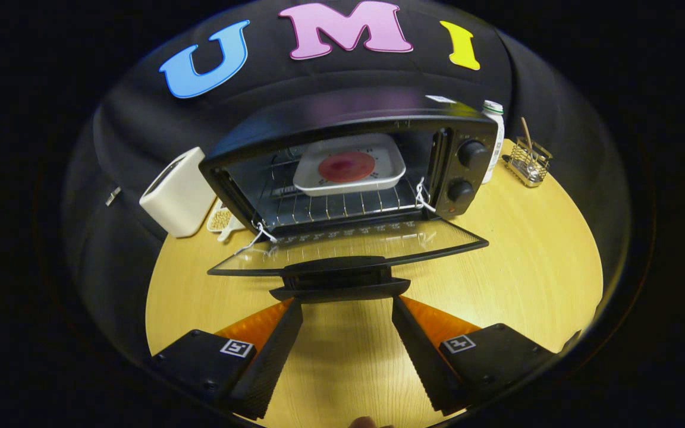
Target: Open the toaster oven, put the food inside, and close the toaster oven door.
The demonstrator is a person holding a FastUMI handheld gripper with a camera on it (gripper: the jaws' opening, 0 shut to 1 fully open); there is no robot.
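Note:
A black toaster oven (372, 128) stands on the round wooden table (527, 249), its glass door (348, 249) folded down flat towards me. On the wire rack inside rests a white tray (349, 167) holding a round reddish piece of food (346, 166). The door's black handle (339, 279) lies just ahead of my fingertips. My gripper (347, 303) is open, its two fingers spread wide with their tips close under the handle's two ends; nothing sits between them but bare table.
A white box-shaped appliance (179, 193) stands left of the oven, with a small dish of grains (222, 219) beside it. To the oven's right are a white bottle (495, 139) and a wire holder with a stick (530, 160). Two black knobs (471, 153) face me.

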